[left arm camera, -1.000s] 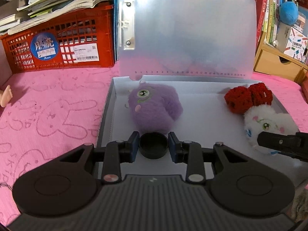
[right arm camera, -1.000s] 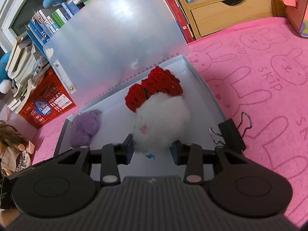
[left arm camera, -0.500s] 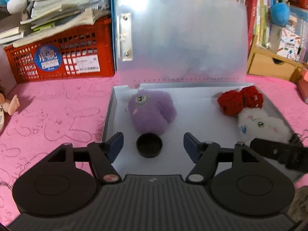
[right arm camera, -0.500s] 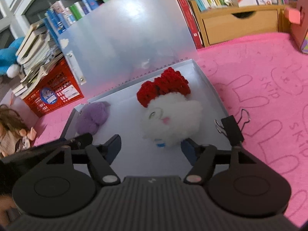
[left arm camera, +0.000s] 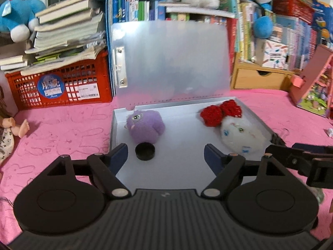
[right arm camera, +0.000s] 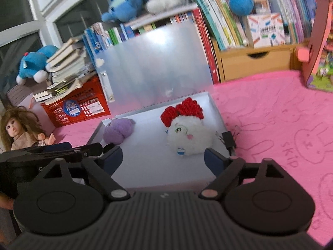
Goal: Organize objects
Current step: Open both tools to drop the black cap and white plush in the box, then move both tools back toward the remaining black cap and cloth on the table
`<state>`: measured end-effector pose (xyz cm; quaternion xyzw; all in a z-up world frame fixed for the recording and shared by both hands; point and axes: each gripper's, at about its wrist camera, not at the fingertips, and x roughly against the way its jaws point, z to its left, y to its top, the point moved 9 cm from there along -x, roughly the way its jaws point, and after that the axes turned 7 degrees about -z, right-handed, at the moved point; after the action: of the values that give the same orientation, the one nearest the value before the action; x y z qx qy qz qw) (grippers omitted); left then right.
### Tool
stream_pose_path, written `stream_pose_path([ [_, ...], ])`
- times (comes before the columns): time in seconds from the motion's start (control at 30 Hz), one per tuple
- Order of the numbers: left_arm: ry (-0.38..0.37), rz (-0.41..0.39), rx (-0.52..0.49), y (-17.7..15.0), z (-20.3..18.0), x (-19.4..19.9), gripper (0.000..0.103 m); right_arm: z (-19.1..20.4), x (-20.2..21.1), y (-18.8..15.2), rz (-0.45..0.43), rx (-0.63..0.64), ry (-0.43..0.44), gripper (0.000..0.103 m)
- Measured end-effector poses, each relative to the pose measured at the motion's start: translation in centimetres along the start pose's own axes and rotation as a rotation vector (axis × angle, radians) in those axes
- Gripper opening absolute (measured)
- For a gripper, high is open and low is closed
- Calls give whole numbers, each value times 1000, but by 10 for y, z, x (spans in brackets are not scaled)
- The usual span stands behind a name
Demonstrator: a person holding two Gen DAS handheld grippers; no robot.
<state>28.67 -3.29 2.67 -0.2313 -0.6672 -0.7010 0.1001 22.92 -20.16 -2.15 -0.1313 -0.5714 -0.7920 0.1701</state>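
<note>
An open grey file box [left arm camera: 179, 162] [right arm camera: 149, 166] lies on the pink cloth, its frosted lid [left arm camera: 170, 60] standing up behind. Inside rest a purple plush [left arm camera: 145, 126] [right arm camera: 118, 130], a black round cap [left arm camera: 145, 150] in front of it, and a white plush with a red bow [left arm camera: 239, 133] [right arm camera: 189, 137]. My left gripper [left arm camera: 165, 156] hangs above the box's near part, jaws opening, nothing between them; the cap lies free just inside the left finger. My right gripper [right arm camera: 163, 159] is drawn back from the white plush, jaws opening and empty.
A black binder clip [right arm camera: 229, 140] sits by the box's right wall. A red crate [left arm camera: 60, 85] with stacked books stands back left, a doll [right arm camera: 18, 133] lies at the left, a wooden drawer unit [left arm camera: 260, 79] and bookshelves are behind, and a cardboard toy house [left arm camera: 314, 81] stands right.
Both grippers opened and pulled back and up. The left let go of the black cap, the right let go of the white plush; both things now lie free in the box.
</note>
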Motion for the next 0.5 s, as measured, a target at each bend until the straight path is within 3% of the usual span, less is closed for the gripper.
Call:
stream_pose_path([
  [0.5, -116, -97, -6, -31, -22, 93, 88, 15, 83, -26, -149, 149, -12, 97],
])
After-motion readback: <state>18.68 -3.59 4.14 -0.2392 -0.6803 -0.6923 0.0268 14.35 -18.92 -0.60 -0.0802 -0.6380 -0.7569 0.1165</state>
